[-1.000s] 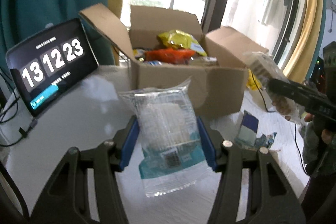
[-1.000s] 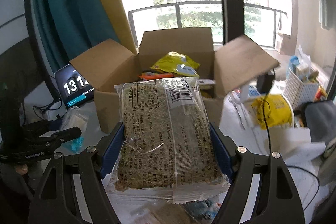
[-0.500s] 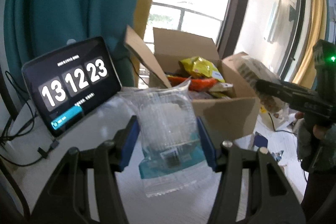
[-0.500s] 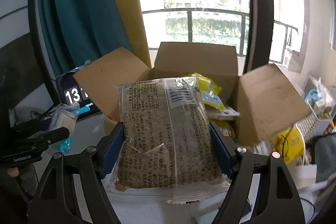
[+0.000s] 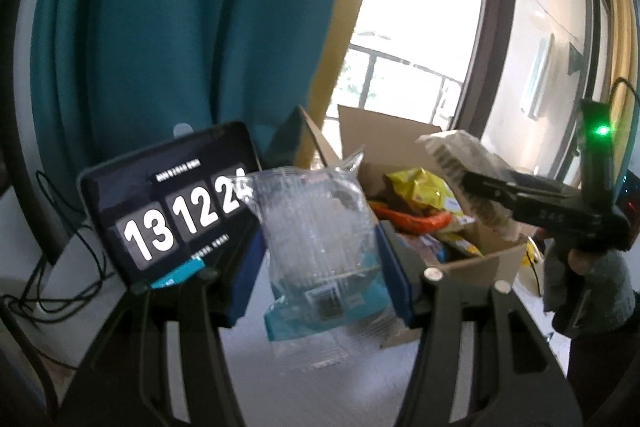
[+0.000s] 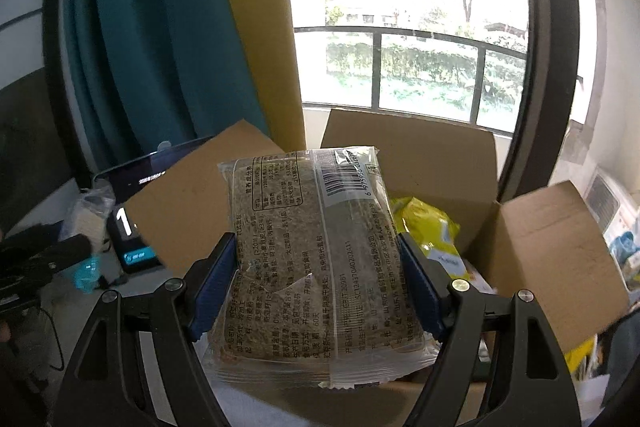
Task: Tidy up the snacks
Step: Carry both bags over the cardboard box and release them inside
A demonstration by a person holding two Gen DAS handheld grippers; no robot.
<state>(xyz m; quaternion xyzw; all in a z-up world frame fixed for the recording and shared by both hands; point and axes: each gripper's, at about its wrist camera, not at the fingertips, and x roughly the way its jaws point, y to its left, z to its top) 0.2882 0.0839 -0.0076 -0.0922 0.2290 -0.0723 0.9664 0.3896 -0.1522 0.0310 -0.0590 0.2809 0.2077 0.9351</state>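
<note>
Blue-padded fingers (image 5: 394, 279) of the left gripper (image 5: 320, 279) clamp a clear plastic snack pouch with a teal bottom edge (image 5: 320, 251); the right gripper (image 6: 316, 287) grips a transparent brown grain-cake packet (image 6: 316, 255) — both raised before the open cardboard box (image 6: 412, 147), beside a clock tablet (image 5: 172, 203).

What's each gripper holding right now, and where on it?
The left gripper clamps a clear snack pack across its side edges, at mid-height. The right gripper clamps a brown cracker pack the same way.
</note>
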